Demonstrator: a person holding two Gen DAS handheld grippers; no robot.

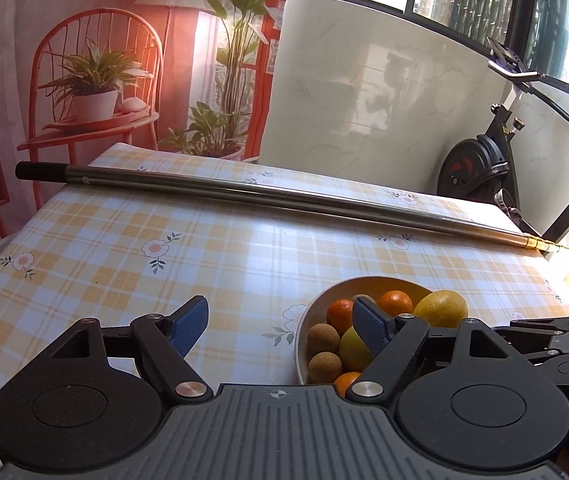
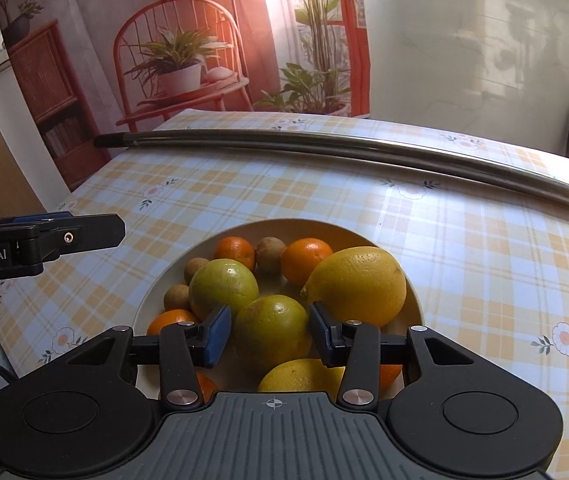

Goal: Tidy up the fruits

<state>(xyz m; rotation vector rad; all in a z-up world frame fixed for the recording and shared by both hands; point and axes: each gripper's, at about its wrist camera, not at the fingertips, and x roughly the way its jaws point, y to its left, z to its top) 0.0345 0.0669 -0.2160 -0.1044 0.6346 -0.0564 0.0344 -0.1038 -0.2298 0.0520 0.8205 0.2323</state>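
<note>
left gripper (image 2: 64, 236) reads "robot.ai", fingers spread, empty; right gripper (image 2: 270, 334) fingers straddle a green citrus (image 2: 272, 328) in the bowl (image 2: 414, 296), contact unclear.

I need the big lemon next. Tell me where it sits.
In the right wrist view the big lemon lies on the bowl's right side, beside an orange, just ahead and right of the open right gripper.
</note>
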